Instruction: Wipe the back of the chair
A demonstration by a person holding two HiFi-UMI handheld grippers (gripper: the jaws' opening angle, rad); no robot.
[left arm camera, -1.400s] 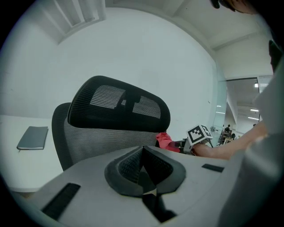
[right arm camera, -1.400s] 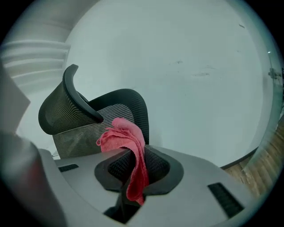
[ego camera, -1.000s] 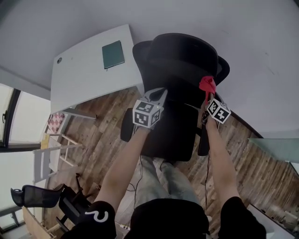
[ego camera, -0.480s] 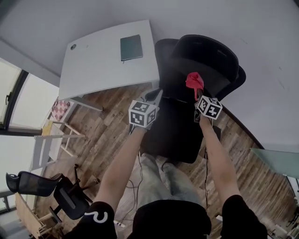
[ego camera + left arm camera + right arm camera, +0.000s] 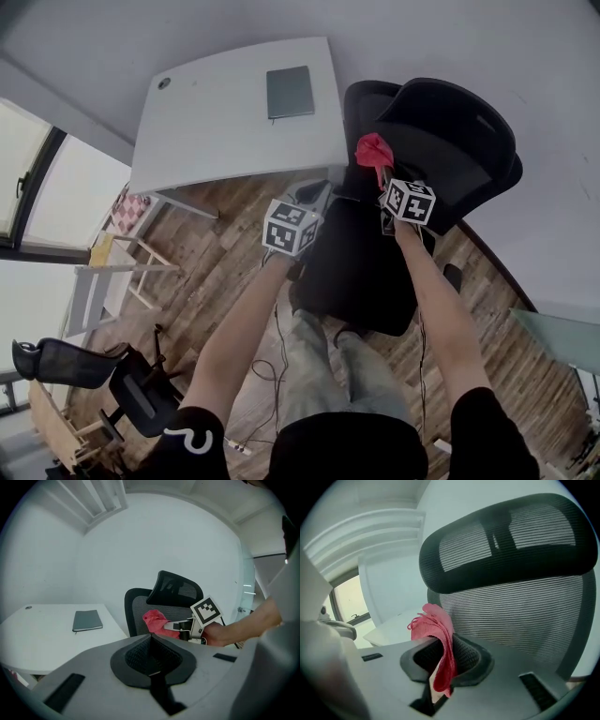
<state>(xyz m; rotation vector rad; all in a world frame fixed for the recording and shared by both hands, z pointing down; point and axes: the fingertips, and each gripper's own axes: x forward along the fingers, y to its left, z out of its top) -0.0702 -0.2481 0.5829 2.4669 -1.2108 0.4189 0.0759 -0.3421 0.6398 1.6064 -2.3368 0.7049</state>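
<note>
Wood floor (image 5: 216, 253), white table (image 5: 216, 122) beside chair back (image 5: 450, 141). Right tongs (image 5: 383, 178) clamp red cloth (image 5: 373, 148) just beside the mesh; left tongs (image 5: 315, 193) closed, empty.

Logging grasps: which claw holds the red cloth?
The right claw, shut on the red cloth; the left claw is shut with nothing between its jaws.

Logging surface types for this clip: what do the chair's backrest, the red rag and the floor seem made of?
The black office-chair backrest: woven mesh, matte, in a smooth plastic-looking frame; fine ribbing lets light through. The red rag: soft matte fabric, folding limply with stringy edges. The brown plank floor: wood or wood-look laminate, judging by grain and seams; which, unclear.
</note>
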